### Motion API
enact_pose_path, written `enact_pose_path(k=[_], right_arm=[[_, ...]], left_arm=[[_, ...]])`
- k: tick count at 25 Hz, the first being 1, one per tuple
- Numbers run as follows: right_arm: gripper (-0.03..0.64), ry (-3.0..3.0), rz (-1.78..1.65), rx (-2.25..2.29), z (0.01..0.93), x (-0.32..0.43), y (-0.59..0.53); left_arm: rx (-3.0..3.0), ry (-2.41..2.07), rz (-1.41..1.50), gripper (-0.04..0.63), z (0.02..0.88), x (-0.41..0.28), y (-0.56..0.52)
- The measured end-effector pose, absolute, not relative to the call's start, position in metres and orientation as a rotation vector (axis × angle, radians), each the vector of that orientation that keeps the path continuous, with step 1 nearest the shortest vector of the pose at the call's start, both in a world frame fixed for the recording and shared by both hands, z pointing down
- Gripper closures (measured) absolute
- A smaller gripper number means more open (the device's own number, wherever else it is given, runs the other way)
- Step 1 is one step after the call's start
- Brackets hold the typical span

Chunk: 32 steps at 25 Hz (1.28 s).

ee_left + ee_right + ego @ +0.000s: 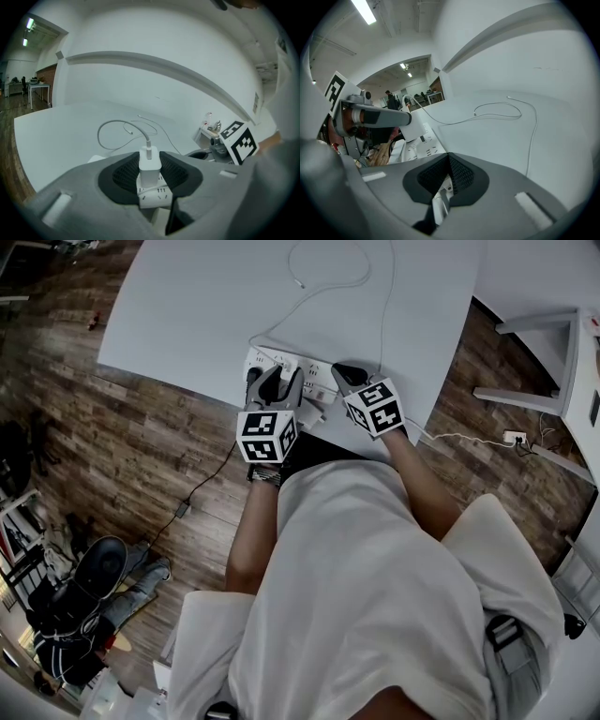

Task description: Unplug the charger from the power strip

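Jaws of the left gripper (274, 379) are closed on the charger (150, 160), a pad on each side of it. The charger sits plugged in the power strip (151, 197) just below them. The right gripper (449, 164) has its jaws together and empty, with the tips apparently on the strip, probably to hold it down.

Head view: from above, steeply down on table (187, 315). Gripper views: low, close, across it; strip (314, 369) shared by all.
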State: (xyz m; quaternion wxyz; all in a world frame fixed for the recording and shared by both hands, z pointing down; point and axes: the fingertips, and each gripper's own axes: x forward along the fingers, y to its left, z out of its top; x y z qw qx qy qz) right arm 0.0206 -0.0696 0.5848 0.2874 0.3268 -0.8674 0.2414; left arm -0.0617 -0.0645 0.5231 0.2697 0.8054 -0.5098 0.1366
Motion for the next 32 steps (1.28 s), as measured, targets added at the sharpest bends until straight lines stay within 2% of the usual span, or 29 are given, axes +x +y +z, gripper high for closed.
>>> enact_pose_path(k=[15, 20, 25, 32], right_arm=[[0.615, -2.295, 0.669, 0.869, 0.584, 0.021, -0.068], [0.615, -2.283, 0.647, 0.873, 0.584, 0.020, -0.069], [0.615, -2.249, 0.625, 0.867, 0.585, 0.018, -0.068], [0.614, -2.239, 0.590, 0.895, 0.567, 0.022, -0.072]], left_arm=[[2.121, -1.396, 0.633, 0.440, 0.537, -0.067, -0.064], [2.124, -1.423, 0.711, 0.411, 0.536, -0.068, -0.071], [2.094, -1.412, 0.687, 0.365, 0.539, -0.074, -0.072], [2.097, -1.423, 0.632, 0.365, 0.531, -0.078, -0.067]])
